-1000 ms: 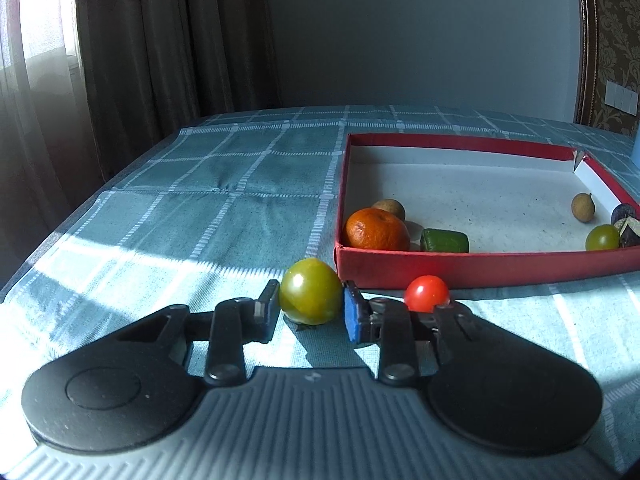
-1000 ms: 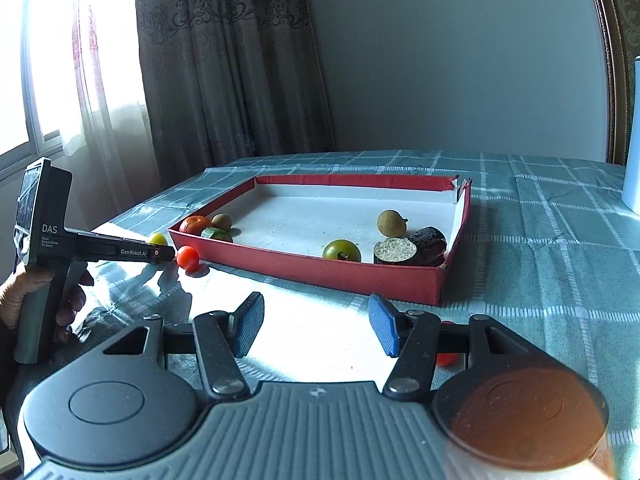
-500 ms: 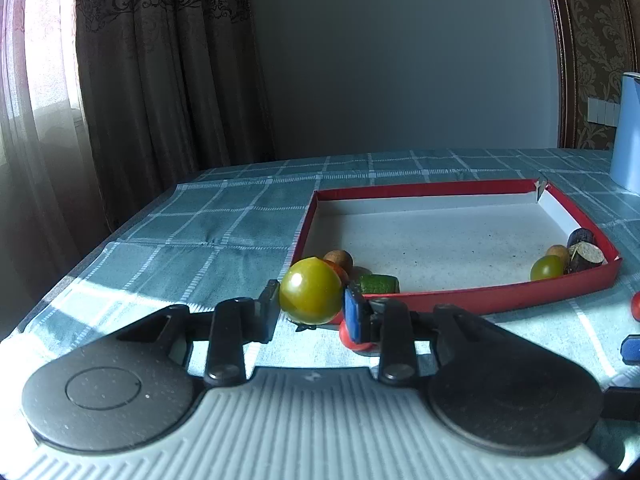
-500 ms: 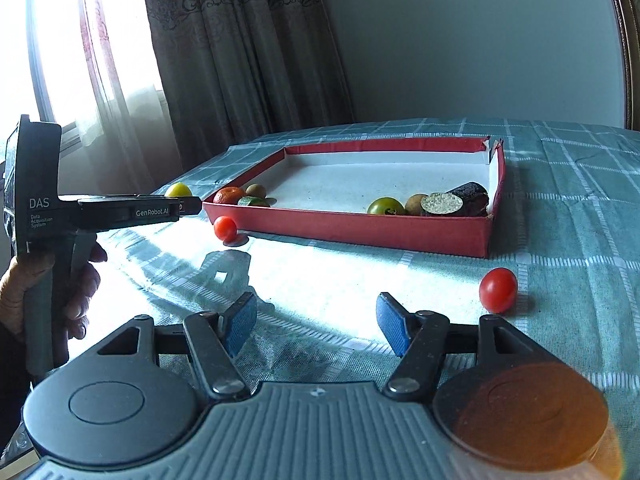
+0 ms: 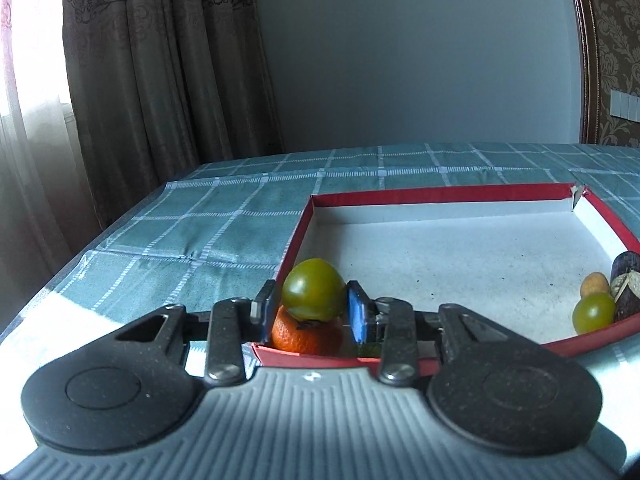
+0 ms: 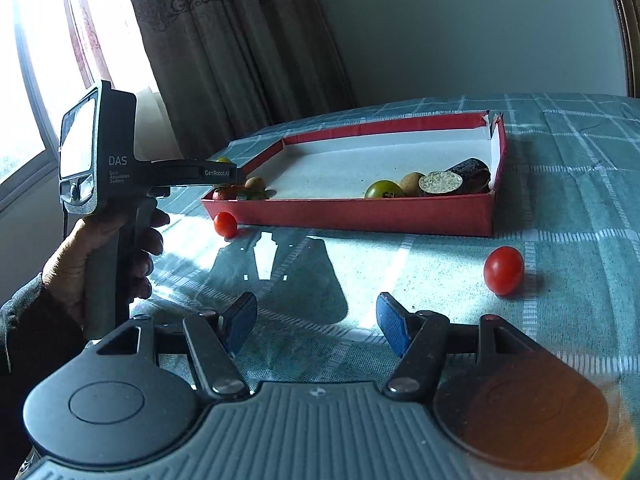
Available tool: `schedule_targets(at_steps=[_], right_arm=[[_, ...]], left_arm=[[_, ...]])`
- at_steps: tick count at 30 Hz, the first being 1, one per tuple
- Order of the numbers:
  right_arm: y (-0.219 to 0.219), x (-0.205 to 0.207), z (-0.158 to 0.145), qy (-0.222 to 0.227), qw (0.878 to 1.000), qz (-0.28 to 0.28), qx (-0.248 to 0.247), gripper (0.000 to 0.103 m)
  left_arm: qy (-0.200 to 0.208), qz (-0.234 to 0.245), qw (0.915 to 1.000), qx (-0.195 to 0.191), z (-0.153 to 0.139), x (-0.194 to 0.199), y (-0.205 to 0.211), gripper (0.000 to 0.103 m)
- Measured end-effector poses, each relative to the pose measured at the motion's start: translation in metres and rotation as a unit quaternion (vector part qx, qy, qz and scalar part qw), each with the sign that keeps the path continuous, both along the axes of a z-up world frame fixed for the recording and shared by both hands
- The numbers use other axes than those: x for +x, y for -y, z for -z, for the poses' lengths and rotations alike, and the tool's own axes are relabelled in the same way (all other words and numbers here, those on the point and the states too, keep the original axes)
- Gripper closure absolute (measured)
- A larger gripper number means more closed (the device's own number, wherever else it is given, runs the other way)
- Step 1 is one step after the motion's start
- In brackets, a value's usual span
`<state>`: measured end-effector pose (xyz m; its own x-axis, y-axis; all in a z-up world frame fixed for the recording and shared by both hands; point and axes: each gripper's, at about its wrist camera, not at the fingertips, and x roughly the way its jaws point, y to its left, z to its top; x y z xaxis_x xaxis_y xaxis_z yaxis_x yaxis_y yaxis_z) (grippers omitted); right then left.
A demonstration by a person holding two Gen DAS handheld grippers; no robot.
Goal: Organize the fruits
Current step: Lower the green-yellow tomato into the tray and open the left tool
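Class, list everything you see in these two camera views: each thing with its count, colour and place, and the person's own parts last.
Tray: one, red, on table.
Green tomatoes: two; one between left gripper's fingers, one in tray.
Orange: one, tray's near corner.
Red tomatoes: two, on tablecloth.
Tablecloth: teal check.
Curtains: brown, behind.
Left gripper: jaws opening.
Right gripper: open, empty.
Hand: holding left gripper.
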<state>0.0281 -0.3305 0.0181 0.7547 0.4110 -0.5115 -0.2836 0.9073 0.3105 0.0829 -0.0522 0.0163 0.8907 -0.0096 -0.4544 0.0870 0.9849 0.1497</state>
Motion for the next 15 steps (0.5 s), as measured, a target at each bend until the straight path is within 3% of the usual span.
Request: schedule_targets(at_steps=[2,4,9,11,15], right_arm=[[0.000,0.000,0.000,-0.002,1.000,-0.001,0.000,0.037],[0.000,0.000,0.000,-0.001,1.000,-0.001,0.000,0.037],[0.004,-0.005,-0.003,0.009,1.000,0.002,0.011,0.037],[0.007,-0.013,-0.004,0.017,1.000,-0.005,0.013,0.037],[0.020,-0.036,-0.009,0.044,0.999,0.003,-0.013,0.037]], left_arm=[[0.006,-0.002,1.0000,0.005,0.000,-0.003,0.001,0.040],[0.024,-0.001,0.9996,0.012,-0.001,-0.011,0.002,0.030],[0.021,0.011,0.9997,0.010,-0.005,-0.031,0.001,0.024],[0.017,0.014,0.9997,0.007,-0.006,-0.043,-0.003,0.014],[0.014,0.024,0.9996,-0.006,0.000,-0.070,-0.015,0.010]])
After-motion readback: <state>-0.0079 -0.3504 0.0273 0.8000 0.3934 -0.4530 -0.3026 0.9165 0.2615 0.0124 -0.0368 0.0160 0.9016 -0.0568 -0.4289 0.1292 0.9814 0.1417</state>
